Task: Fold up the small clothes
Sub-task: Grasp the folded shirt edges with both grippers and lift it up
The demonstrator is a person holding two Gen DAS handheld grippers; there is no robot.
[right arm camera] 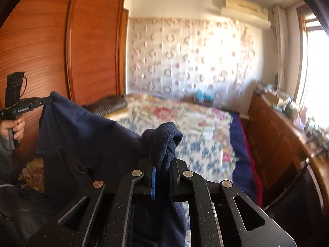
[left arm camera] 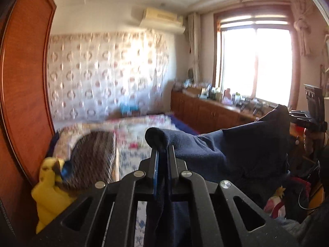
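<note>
A navy blue garment (left arm camera: pixel 236 150) hangs stretched in the air between both grippers, above the bed. My left gripper (left arm camera: pixel 162 150) is shut on one bunched corner, with cloth trailing down between its fingers. In the same view the right gripper (left arm camera: pixel 293 116) holds the far corner at the right edge. In the right wrist view my right gripper (right arm camera: pixel 162 158) is shut on a bunched corner of the garment (right arm camera: pixel 82 131). Its far corner is pinched by the left gripper (right arm camera: pixel 48 99), which a hand (right arm camera: pixel 15 127) holds.
A bed with a floral cover (left arm camera: pixel 135 135) (right arm camera: pixel 185 127) lies below and ahead, with a striped pillow (left arm camera: pixel 92 158) and a yellow plush toy (left arm camera: pixel 49 195) at its head. A wooden wardrobe (right arm camera: pixel 61 41) stands left; a cluttered low cabinet (right arm camera: pixel 273 135) runs under the window.
</note>
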